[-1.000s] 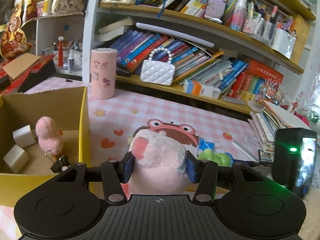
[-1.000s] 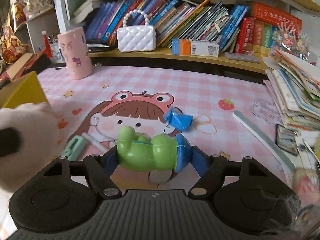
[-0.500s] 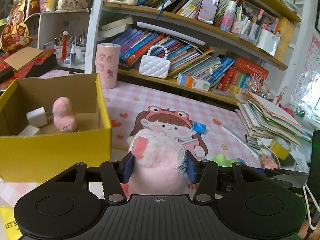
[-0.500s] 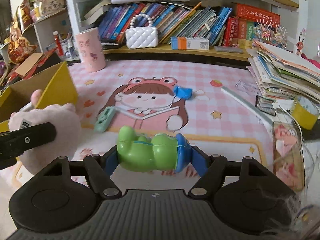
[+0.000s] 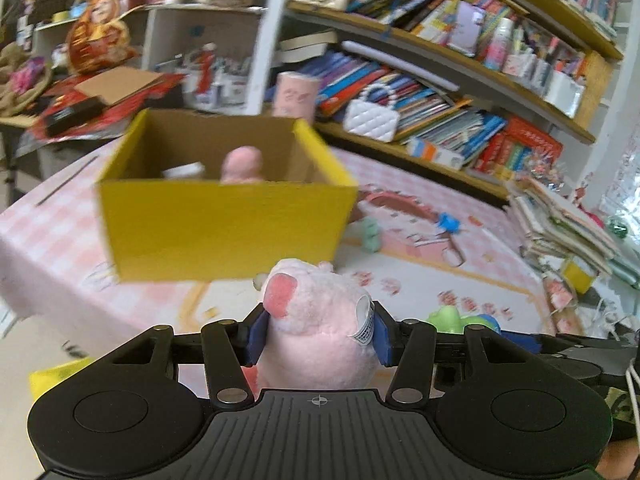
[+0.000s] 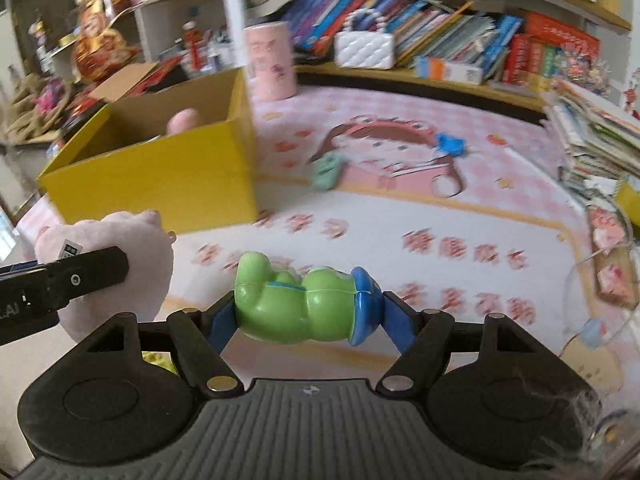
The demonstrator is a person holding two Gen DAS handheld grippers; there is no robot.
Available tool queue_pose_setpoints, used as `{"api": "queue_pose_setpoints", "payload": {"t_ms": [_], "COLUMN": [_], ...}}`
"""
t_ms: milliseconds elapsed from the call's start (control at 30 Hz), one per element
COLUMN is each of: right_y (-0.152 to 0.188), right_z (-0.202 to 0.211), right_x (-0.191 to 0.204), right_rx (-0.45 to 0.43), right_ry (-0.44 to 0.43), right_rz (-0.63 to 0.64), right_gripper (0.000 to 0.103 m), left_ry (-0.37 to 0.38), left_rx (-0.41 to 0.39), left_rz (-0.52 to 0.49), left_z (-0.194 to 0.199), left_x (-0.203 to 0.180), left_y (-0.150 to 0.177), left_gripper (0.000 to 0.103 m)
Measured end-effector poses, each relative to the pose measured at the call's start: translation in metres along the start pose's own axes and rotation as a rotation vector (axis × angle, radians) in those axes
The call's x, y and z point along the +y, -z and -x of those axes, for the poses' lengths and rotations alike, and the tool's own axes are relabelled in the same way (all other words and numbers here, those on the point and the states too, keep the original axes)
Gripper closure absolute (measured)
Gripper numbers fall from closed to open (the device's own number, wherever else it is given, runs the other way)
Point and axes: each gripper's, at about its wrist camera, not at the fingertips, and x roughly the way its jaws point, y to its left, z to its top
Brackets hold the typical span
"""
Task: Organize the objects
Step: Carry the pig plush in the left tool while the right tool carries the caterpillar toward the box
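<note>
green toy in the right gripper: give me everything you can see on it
The green toy is a glossy, hard-looking plastic figure with rounded lumpy limbs, a teal band at its middle and a blue cap-like end. It lies sideways, green end left, blue end right, clamped between the blue pads of the right gripper, clear of the pink mat. Nothing else touches it. In the left wrist view only its top shows.

Tabletop [image 6: 400, 216] covered by pink checked mat with cartoon girl print. On it: yellow cardboard box [image 6: 160, 184] at left, open top; pink cylinder [image 6: 272, 62] behind box, upright; mint green toy [image 6: 327, 168] just right of box; blue wrapper-like piece [image 6: 452, 144] further right, apart; stack of books and papers [image 6: 596, 136] at right edge. Bookshelf [image 5: 440, 92] behind tabletop carries white quilted handbag [image 5: 371, 120].
</note>
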Motion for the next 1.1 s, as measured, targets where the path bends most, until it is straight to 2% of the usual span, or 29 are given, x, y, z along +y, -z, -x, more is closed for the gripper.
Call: {"api": "queue_pose_setpoints", "payload": {"t_ms": [233,400,733,1100], "right_y": [0.018,0.024,0.026,0.012], "right_z": [0.007,0.015,0.021,0.025], "right_x": [0.052,0.076,0.094,0.106], "right_rx": [0.01,-0.003,-0.02,-0.06], "right_ry": [-0.077,-0.099,-0.082,-0.064], "right_rz": [0.066,0.091,0.092,0.086], "right_gripper": [0.03,0.03,0.03,0.03], "left_ry": [-0.082,-0.106,-0.09,-0.073], "left_rx": [-0.007,-0.018,-0.055,-0.12], "left_rz": [0.04,0.061,0.049,0.009], "left_z": [0.032,0.049,0.061,0.07], "left_x": [0.041,0.059,0.073,0.082], "left_y": [0.015,0.02,0.016,-0.003], "left_gripper": [0.053,0.053,0.053,0.053]}}
